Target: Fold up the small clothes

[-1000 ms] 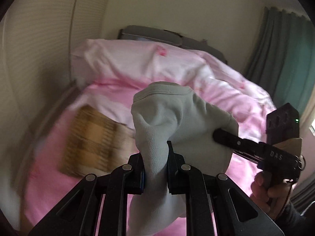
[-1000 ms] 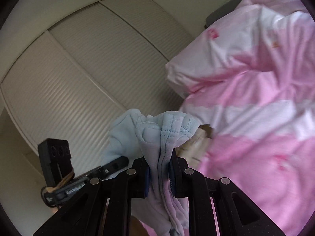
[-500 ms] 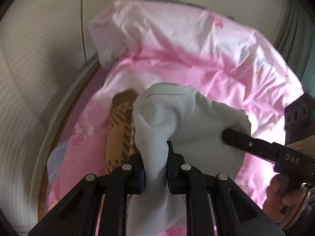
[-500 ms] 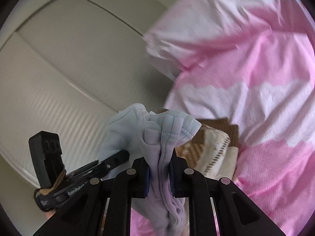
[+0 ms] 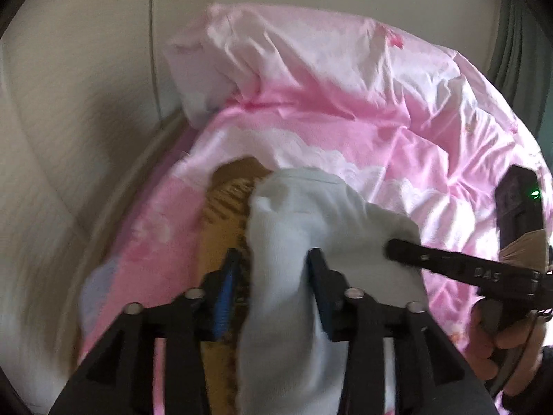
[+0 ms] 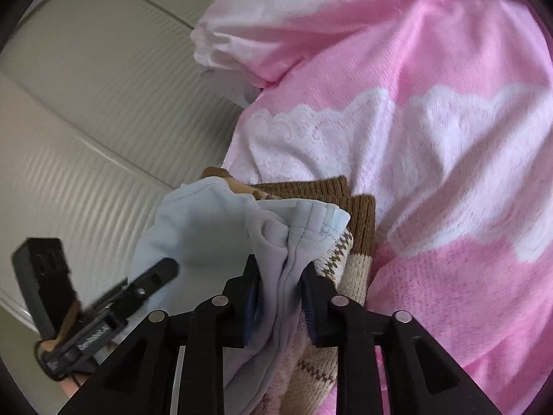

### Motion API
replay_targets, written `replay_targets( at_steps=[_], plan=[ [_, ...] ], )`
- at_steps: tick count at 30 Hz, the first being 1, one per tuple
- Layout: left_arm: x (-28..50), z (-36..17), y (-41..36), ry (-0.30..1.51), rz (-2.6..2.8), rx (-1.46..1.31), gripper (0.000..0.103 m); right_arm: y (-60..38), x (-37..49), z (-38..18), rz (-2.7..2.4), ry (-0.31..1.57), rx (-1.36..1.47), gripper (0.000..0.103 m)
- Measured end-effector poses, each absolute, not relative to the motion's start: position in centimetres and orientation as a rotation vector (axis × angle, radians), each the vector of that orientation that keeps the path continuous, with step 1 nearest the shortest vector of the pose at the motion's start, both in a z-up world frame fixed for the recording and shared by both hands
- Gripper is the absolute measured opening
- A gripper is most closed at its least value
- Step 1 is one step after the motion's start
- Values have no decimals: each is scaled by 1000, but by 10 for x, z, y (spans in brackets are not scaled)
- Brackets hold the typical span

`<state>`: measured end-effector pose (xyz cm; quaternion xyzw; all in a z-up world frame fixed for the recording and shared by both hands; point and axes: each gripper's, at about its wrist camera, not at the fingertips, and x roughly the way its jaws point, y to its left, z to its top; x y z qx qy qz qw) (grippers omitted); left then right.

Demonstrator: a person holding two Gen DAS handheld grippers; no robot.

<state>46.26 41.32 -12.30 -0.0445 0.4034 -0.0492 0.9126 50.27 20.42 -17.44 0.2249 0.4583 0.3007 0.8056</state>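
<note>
A: Left wrist view showed the left gripper (image 5: 273, 276) opening, its fingers apart with the pale blue garment (image 5: 321, 228) between them, above the pink bed cover (image 5: 397, 131). The right gripper (image 5: 401, 252) reached in from the side into the cloth.

B: The right wrist view showed what that one blurred: the right gripper (image 6: 281, 280) opening too, bunched fabric between its fingers, and a brown patterned knit (image 6: 359, 228) lying just beneath, ribbed edge plain.
</note>
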Motion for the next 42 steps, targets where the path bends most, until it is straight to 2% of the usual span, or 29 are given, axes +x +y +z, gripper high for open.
replay_targets(
  at_steps=[2, 6, 11, 22, 26, 32, 33, 35, 39, 41, 42],
  plan=[
    [453, -111, 417, 801, -97, -98, 42, 202, 497, -160, 605, 939, 406, 38],
    [426, -87, 416, 740, -103, -123, 42, 194, 482, -134, 577, 845, 302, 40],
    [391, -86, 390, 701, -149, -129, 44, 197, 450, -106, 635, 751, 181, 40],
    [388, -134, 402, 795, -96, -201, 44, 233, 397, -135, 775, 797, -52, 40],
    [382, -131, 399, 793, -99, -205, 44, 235, 395, -149, 757, 845, -72, 40],
    [350, -100, 386, 763, -39, -142, 45, 215, 376, -120, 718, 770, -24, 42],
    [342, -93, 383, 748, -22, -128, 46, 211, 371, -113, 706, 753, -30, 42],
    [320, -76, 376, 724, 11, -109, 55, 198, 356, -98, 684, 722, -27, 42],
    [271, -48, 348, 688, 68, -76, 58, 168, 316, -66, 617, 680, -24, 42],
    [240, -36, 325, 659, 99, -54, 69, 148, 289, -50, 591, 663, -31, 44],
    [229, -32, 315, 648, 112, -47, 72, 139, 277, -43, 575, 655, -40, 49]
  ],
)
